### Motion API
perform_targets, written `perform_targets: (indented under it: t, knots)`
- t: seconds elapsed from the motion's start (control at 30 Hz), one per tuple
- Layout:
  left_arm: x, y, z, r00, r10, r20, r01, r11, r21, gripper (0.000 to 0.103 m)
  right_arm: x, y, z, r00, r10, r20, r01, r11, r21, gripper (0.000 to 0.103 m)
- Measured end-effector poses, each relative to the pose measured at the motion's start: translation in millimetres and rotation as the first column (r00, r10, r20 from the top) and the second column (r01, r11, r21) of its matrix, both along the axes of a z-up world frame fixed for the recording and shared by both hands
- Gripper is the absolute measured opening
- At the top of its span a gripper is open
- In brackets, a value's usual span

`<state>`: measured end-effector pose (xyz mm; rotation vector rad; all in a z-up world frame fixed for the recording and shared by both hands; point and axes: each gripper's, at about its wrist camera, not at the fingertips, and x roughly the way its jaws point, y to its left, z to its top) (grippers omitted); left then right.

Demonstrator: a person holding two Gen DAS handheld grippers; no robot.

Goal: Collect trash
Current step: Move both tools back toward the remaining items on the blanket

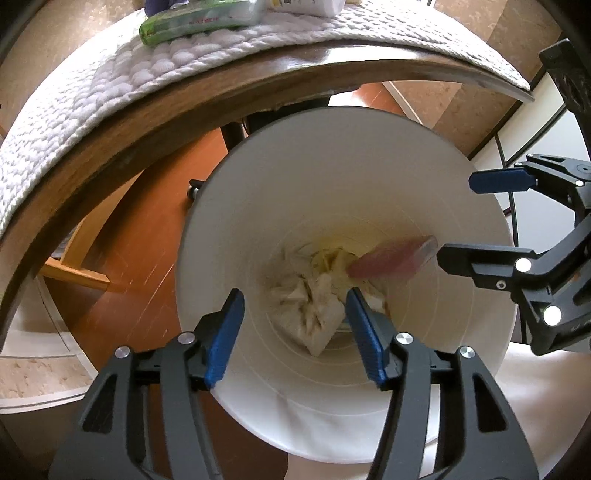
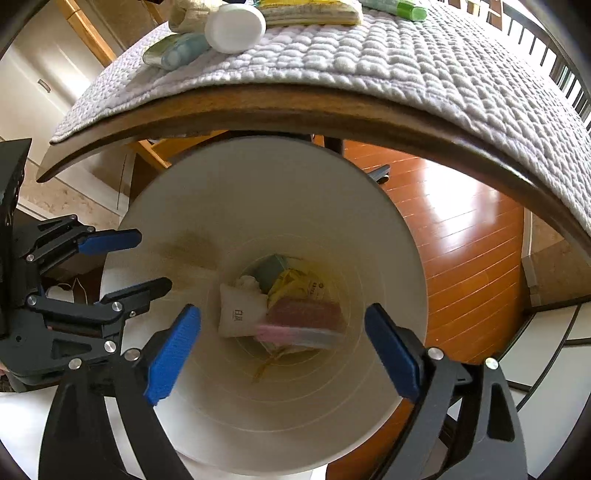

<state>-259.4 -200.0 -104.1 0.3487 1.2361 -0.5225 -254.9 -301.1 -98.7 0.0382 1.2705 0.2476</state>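
Note:
A white trash bin (image 1: 369, 173) stands on the floor beside the table; it also shows in the right wrist view (image 2: 258, 184). Inside lie crumpled white paper (image 1: 314, 306), a yellow wrapper (image 2: 299, 284) and a white packet (image 2: 240, 314). A pink packet (image 1: 391, 260) is blurred in mid-air inside the bin, also in the right wrist view (image 2: 306, 321). My left gripper (image 1: 295, 332) is open and empty above the bin. My right gripper (image 2: 284, 347) is open and empty above the bin; it shows at the right of the left wrist view (image 1: 458, 218).
A wooden table edge (image 2: 295, 107) with a white quilted mat (image 2: 369, 55) overhangs the bin. On the mat lie a green pack (image 1: 199, 18), a white jar (image 2: 236, 26), a pale tube (image 2: 177, 50) and a yellow pack (image 2: 310, 11). Orange wood floor (image 2: 465, 243) lies to the right.

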Motion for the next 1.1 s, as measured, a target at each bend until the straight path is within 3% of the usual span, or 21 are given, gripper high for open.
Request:
perform_targets:
  t: [0.2, 0.27, 0.33, 0.5, 0.7, 1.1]
  knots:
    - [-1, 6, 17, 0.999, 0.000, 0.045, 0.000, 1.000, 0.003, 0.070, -4, -6, 24, 0.999, -0.012, 0.049, 0.013, 1.000, -0.010, 0.089]
    - [-3, 10, 29, 0.997, -0.004, 0.080, 0.004, 1.000, -0.001, 0.079, -6, -11, 42, 0.995, -0.016, 0.097, 0.018, 1.000, -0.021, 0.091]
    - [-4, 15, 49, 0.990, 0.000, 0.141, 0.003, 1.000, -0.025, 0.092, -8, -17, 68, 0.983, -0.020, 0.180, 0.029, 0.998, -0.051, 0.098]
    - [3, 28, 93, 0.959, 0.042, 0.280, -0.019, 0.996, -0.084, 0.100, 5, -36, 123, 0.914, -0.068, 0.401, 0.135, 0.981, -0.141, 0.099]
    - [39, 26, 112, 0.940, 0.097, 0.327, -0.058, 0.990, -0.127, 0.100, 56, -63, 137, 0.910, -0.162, 0.381, 0.206, 0.976, -0.077, 0.099]
    - [90, 7, 100, 0.937, 0.059, 0.345, -0.024, 0.994, -0.105, 0.100, 146, -57, 120, 0.917, -0.190, 0.350, 0.228, 0.971, -0.069, 0.099]
